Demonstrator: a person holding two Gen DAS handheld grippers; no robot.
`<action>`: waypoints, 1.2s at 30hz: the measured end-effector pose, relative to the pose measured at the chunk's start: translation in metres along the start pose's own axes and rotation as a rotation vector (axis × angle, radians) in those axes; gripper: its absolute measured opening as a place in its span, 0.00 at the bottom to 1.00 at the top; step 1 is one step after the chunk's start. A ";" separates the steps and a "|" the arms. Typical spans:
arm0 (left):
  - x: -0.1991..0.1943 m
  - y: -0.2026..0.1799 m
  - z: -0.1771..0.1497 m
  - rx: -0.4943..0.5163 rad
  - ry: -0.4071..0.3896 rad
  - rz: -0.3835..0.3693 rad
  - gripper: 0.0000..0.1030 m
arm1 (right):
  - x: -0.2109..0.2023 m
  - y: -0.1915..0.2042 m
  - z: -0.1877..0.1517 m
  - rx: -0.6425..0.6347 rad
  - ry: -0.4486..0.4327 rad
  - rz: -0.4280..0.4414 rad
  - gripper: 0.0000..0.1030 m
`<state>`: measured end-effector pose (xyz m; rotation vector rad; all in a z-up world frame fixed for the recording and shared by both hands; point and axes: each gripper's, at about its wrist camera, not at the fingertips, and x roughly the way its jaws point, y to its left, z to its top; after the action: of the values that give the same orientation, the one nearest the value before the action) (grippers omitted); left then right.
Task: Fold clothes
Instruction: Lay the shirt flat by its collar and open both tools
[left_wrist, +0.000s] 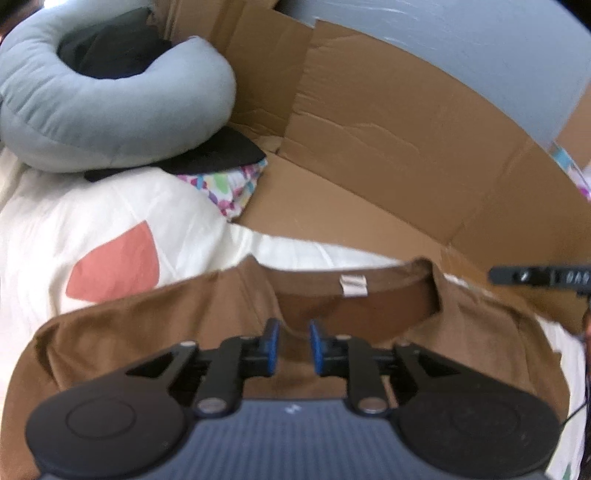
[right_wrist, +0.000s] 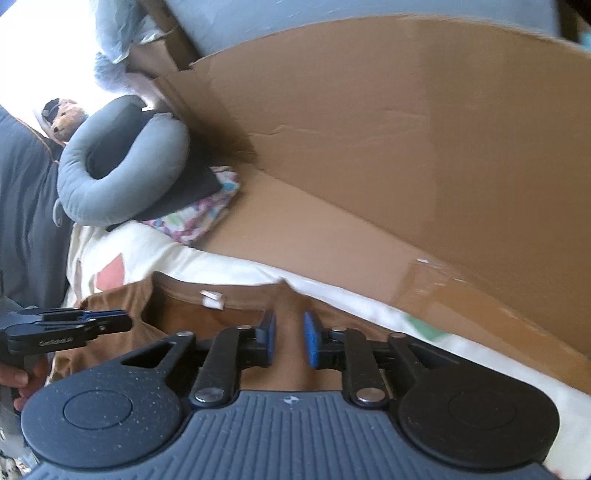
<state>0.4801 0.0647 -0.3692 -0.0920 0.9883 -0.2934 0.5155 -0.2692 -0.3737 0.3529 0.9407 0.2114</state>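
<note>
Cardboard sheets (left_wrist: 388, 147) stand behind a white quilt (left_wrist: 122, 206) where the brown T-shirt (left_wrist: 147, 332) lies flat, collar toward them. Left gripper (left_wrist: 291, 345) and right gripper (right_wrist: 289, 338) hover over it, jaws narrowly parted, empty.

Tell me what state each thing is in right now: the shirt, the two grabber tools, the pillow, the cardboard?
Brown T-shirt: spread flat on the white cover, neck label showing, unfolded.
Left gripper: open, holding nothing, over the collar.
Right gripper: open, holding nothing, over the shirt.
Grey ring pillow: lying on dark cloth.
Cardboard: opened out, creased.
</note>
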 end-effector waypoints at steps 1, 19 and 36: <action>-0.004 -0.003 -0.002 0.009 0.001 0.002 0.31 | -0.008 -0.006 -0.002 0.001 0.000 -0.012 0.20; -0.064 -0.062 -0.049 0.106 0.009 0.033 0.55 | -0.156 -0.092 -0.076 0.077 -0.052 -0.193 0.36; -0.065 -0.101 -0.118 0.158 0.064 0.035 0.62 | -0.157 -0.141 -0.165 0.178 -0.162 -0.368 0.36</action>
<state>0.3284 -0.0068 -0.3606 0.0794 1.0258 -0.3429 0.2939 -0.4170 -0.3987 0.3483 0.8491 -0.2359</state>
